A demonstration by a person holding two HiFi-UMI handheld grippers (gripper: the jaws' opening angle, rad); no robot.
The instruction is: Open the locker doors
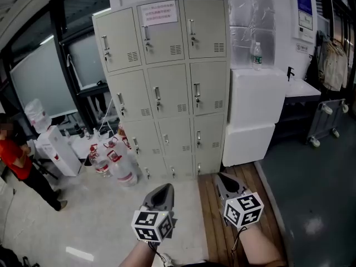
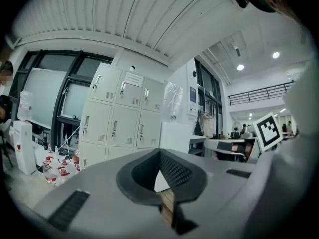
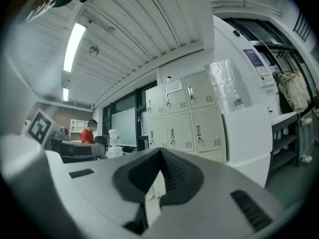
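Note:
A beige metal locker bank (image 1: 167,88) stands against the back wall, three columns wide, every door closed, with a handle on each door. A paper notice (image 1: 159,13) is stuck on the top middle door. Both grippers hang in the air well short of it. The left gripper (image 1: 161,192) and the right gripper (image 1: 227,181) point level toward the lockers, each shut with nothing between the jaws. The left gripper view shows its tips (image 2: 159,152) meeting, lockers (image 2: 119,118) beyond. The right gripper view shows the same (image 3: 160,150), lockers (image 3: 184,118) ahead.
Stacked white foam boxes (image 1: 256,99) with a water bottle (image 1: 256,55) on top stand right of the lockers. Large water jugs (image 1: 119,163) and a water dispenser (image 1: 53,149) sit at the left. A person in red (image 1: 16,160) stands far left. A wheeled cart (image 1: 328,118) is at right.

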